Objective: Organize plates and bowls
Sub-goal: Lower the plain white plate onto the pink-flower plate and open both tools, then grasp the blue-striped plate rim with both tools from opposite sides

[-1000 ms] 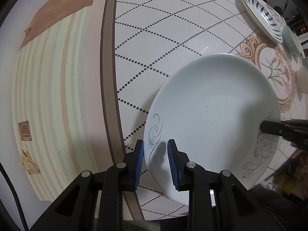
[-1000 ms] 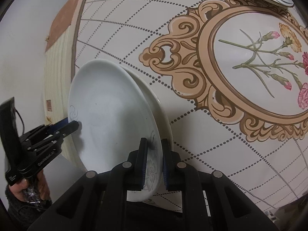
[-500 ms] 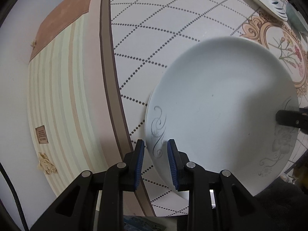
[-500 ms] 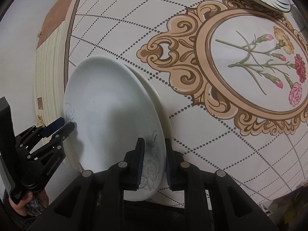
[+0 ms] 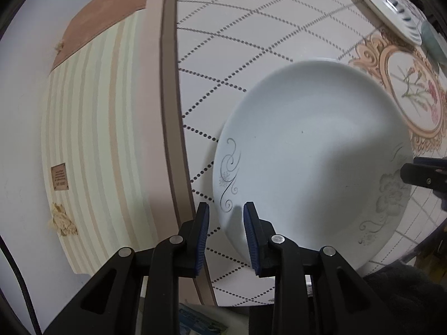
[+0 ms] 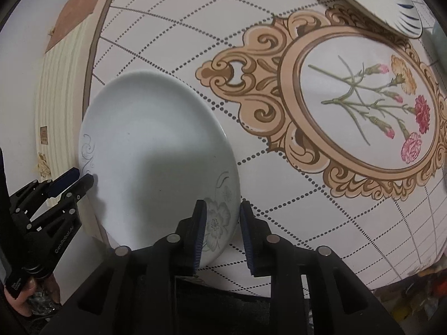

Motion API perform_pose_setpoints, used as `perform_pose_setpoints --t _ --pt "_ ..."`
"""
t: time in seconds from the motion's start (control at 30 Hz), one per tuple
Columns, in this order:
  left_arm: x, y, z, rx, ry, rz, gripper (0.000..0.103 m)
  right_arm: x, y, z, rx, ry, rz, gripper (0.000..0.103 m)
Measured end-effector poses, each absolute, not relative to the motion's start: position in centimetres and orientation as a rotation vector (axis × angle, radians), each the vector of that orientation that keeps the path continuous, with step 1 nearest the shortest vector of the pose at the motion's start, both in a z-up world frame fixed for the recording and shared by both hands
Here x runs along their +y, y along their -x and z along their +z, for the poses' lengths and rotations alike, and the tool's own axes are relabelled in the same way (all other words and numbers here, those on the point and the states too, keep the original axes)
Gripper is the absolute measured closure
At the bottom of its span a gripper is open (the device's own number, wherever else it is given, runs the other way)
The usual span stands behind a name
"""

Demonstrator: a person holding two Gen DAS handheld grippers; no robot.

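A white plate with grey flower print lies near the table's near corner; it also shows in the right wrist view. My left gripper is open, its fingers straddling the plate's rim at the grey swirl. My right gripper is open, its fingers straddling the opposite rim at the grey flower. Each gripper shows in the other's view, the left one and the right one. In the earlier frames a second white plate showed under this one; now I cannot make it out.
The tablecloth has a dotted grid and a framed carnation picture. A blue-leaf patterned plate and a pale green dish sit at the far right. The table edge runs left of the plate, with floor beyond.
Both grippers have opened from around the white plate's rim. The plate, tilted up a second ago, now lies flat, and the plate beneath it is hidden.
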State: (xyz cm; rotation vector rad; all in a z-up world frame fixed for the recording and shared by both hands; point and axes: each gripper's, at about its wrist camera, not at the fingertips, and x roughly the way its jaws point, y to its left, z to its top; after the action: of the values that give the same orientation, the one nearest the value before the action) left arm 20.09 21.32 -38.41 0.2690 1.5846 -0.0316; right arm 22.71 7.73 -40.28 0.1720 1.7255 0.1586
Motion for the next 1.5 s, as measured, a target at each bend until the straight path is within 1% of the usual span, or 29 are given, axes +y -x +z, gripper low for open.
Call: perform_pose_setpoints --t 0.03,0.07,0.1,0.13,0.17,0.2,0.23,0.3,0.33,0.37,0.43,0.47,0.5,0.53,0.73,0.93,1.1,1.23,1.3,1.37,1.43,1.47,1.5 --pt "21.3 -20.2 -37.8 1.580 -0.259 -0.020 0.079 7.8 -22.8 -39.9 1.717 -0.154 0.156 0.063" --pt "22.1 -21.3 -37.3 1.577 -0.249 -0.013 0.074 7.6 -22.8 -39.5 1.706 -0.134 0.155 0.052" --pt "22.1 -21.5 -36.7 1.575 -0.237 -0.005 0.070 7.6 -22.8 -39.0 1.694 -0.121 0.156 0.046" --pt "22.0 -21.6 -36.2 1.571 -0.222 0.000 0.069 7.7 -22.9 -38.5 1.680 -0.107 0.155 0.035" --pt "21.9 -21.7 -35.6 1.564 -0.212 0.004 0.065 7.7 -22.9 -38.1 1.671 -0.092 0.154 0.023" --pt "21.6 -21.7 -35.0 1.556 -0.203 0.005 0.059 7.8 -22.9 -37.6 1.659 -0.077 0.154 0.016" --pt "21.3 -21.7 -34.4 1.546 -0.196 0.004 0.055 7.8 -22.9 -36.8 1.637 -0.066 0.149 0.014" --pt "20.7 -21.5 -33.9 1.528 -0.184 -0.004 0.028 7.3 -22.9 -35.9 1.618 -0.059 0.143 0.011" --pt "20.3 -21.5 -33.5 1.520 -0.176 -0.009 0.022 7.0 -22.8 -35.3 1.607 -0.058 0.139 0.008" --pt "20.0 -21.4 -33.1 1.512 -0.169 -0.017 0.015 6.7 -22.8 -34.8 1.593 -0.063 0.134 0.000" --pt "19.7 -21.5 -32.6 1.498 -0.158 -0.029 0.015 5.9 -22.9 -33.8 1.563 -0.068 0.118 0.000" --pt "19.2 -21.8 -32.2 1.494 -0.147 -0.042 0.013 5.3 -23.0 -33.4 1.549 -0.071 0.103 0.000" --pt "18.8 -22.2 -32.0 1.492 -0.137 -0.052 0.006 4.9 -23.1 -33.1 1.540 -0.080 0.094 0.000" --pt "18.2 -22.7 -31.7 1.488 -0.123 -0.067 0.004 4.4 -23.1 -32.7 1.530 -0.094 0.086 0.000" --pt "13.4 -26.8 -30.4 1.445 -0.142 -0.144 0.004 -0.7 -24.5 -31.4 1.487 -0.170 0.007 0.000" --pt "7.9 -33.3 -29.9 1.378 -0.131 -0.269 0.004 -8.4 -28.4 -31.1 1.447 -0.293 -0.073 0.000" --pt "3.8 -40.2 -32.3 1.408 -0.116 -0.347 0.004 -14.9 -32.0 -31.7 1.383 -0.451 -0.098 0.000" --pt "1.1 -45.5 -35.2 1.457 -0.097 -0.393 0.004 -19.6 -34.8 -33.8 1.347 -0.604 -0.111 0.000" --pt "-0.1 -47.4 -36.6 1.484 -0.087 -0.405 0.008 -21.3 -35.9 -35.1 1.342 -0.664 -0.117 0.000" --pt "-1.1 -49.1 -37.8 1.514 -0.082 -0.417 0.009 -22.9 -36.7 -36.8 1.340 -0.729 -0.120 0.000" --pt "-2.1 -50.3 -38.9 1.530 -0.088 -0.428 0.016 -23.8 -37.4 -38.2 1.339 -0.787 -0.118 0.000" --pt "-2.6 -50.8 -39.4 1.539 -0.098 -0.435 0.022 -24.2 -37.7 -38.9 1.339 -0.813 -0.114 0.001" --pt "-2.9 -51.3 -39.9 1.547 -0.108 -0.440 0.023 -24.5 -38.1 -39.5 1.342 -0.831 -0.110 0.004"
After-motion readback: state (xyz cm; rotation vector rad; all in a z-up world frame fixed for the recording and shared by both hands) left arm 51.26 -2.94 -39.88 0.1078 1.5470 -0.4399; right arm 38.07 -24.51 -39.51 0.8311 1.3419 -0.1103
